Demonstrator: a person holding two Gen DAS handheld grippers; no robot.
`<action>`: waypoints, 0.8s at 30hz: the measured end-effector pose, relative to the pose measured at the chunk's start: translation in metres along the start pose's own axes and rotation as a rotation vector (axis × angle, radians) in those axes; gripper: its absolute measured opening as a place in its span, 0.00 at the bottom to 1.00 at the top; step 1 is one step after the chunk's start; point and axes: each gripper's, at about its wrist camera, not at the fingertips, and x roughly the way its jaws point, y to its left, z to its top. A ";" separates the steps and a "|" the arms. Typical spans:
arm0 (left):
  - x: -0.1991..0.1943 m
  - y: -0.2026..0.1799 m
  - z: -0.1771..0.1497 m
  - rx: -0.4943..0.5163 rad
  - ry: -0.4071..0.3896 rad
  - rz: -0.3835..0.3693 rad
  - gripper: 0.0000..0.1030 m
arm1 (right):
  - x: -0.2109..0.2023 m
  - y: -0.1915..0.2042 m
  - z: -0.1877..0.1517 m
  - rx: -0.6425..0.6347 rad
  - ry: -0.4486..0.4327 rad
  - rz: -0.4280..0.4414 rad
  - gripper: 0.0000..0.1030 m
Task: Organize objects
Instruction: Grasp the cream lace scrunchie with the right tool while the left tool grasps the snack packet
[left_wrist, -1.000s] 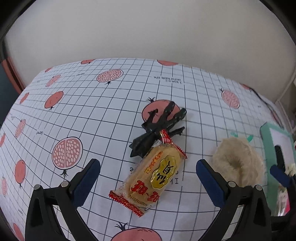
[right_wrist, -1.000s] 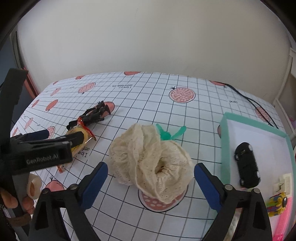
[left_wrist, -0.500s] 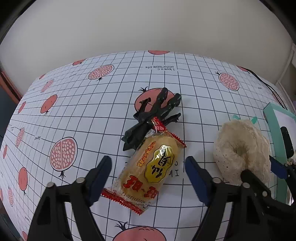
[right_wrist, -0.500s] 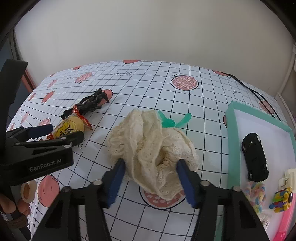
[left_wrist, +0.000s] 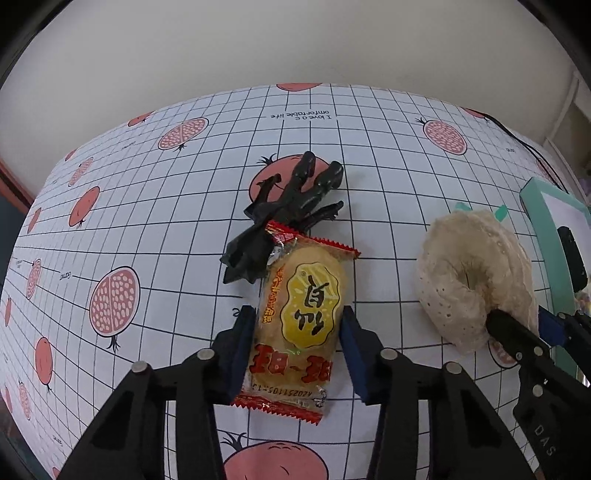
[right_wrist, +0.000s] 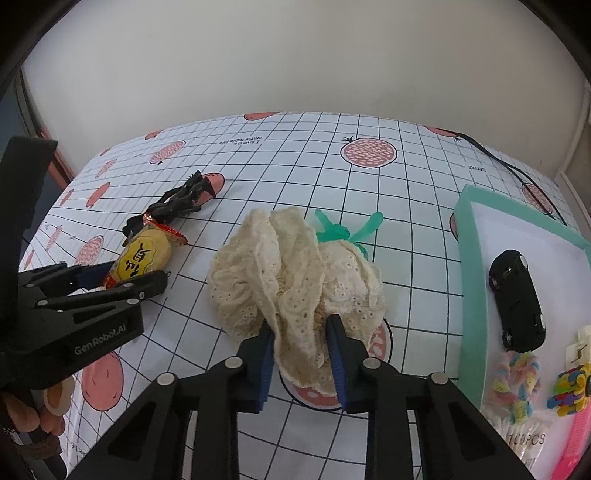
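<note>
A yellow snack packet (left_wrist: 301, 317) with red crimped ends lies on the pomegranate tablecloth. My left gripper (left_wrist: 298, 347) is shut on its lower half, one blue pad against each side. The packet's top end overlaps a black hair claw clip (left_wrist: 291, 206). To the right, my right gripper (right_wrist: 301, 354) is shut on a fold of the cream lace cloth (right_wrist: 295, 280), which sits bunched on the table. A green plastic piece (right_wrist: 343, 230) pokes out behind the cloth. In the right wrist view the snack packet (right_wrist: 142, 258) shows at left, between the left gripper's fingers (right_wrist: 110, 284).
A teal tray (right_wrist: 472, 280) at the right holds a black toy car (right_wrist: 517, 299), colourful small toys and a pink item. A black cable (right_wrist: 509, 166) runs along the far right edge. A hand (right_wrist: 44, 406) holds the left gripper. A wall stands behind the table.
Both grippers went from wide open to shut: the left moved forward and closed on the snack packet, the right closed on a fold of the lace cloth.
</note>
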 end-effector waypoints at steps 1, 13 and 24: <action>-0.001 -0.001 -0.001 0.003 0.002 -0.003 0.43 | 0.000 0.000 0.000 0.000 0.000 0.004 0.24; -0.007 -0.002 -0.002 0.021 -0.003 -0.001 0.40 | -0.010 -0.003 0.002 0.014 -0.023 0.060 0.07; -0.028 -0.004 0.006 0.020 -0.049 0.012 0.40 | -0.029 -0.002 0.008 0.005 -0.079 0.113 0.04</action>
